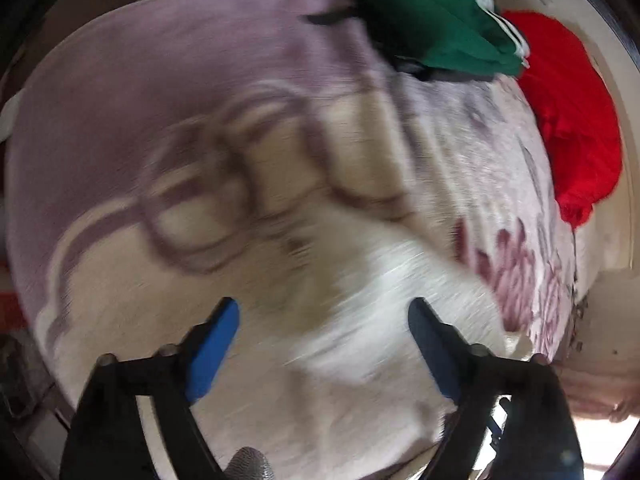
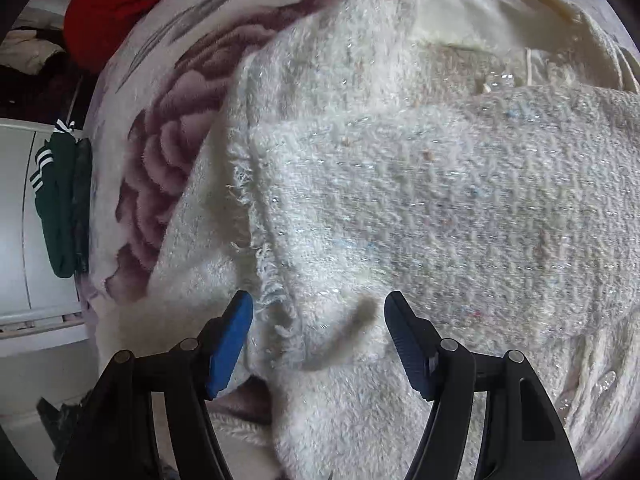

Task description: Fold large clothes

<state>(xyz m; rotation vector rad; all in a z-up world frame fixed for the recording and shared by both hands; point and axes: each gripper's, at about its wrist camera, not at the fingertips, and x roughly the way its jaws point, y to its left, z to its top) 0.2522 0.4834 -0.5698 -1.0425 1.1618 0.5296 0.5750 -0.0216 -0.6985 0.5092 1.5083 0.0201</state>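
Note:
A fuzzy white knitted garment [image 2: 400, 200] with glittery threads lies spread on a mauve flowered blanket [image 2: 168, 152]. My right gripper [image 2: 318, 320] hovers open just over a frayed edge of the garment, blue pads wide apart, nothing pinched between them. In the blurred left wrist view, my left gripper [image 1: 324, 320] is open above the blanket [image 1: 160, 100], with a white patch of the garment [image 1: 400, 288] under and ahead of its fingers. Nothing sits between its blue pads.
A folded green garment with white stripes [image 1: 432, 20] and a red garment [image 1: 572, 120] lie at the blanket's far edge. In the right wrist view the green garment [image 2: 60, 208] sits by a white board [image 2: 24, 220], and the red garment [image 2: 120, 4] at top left.

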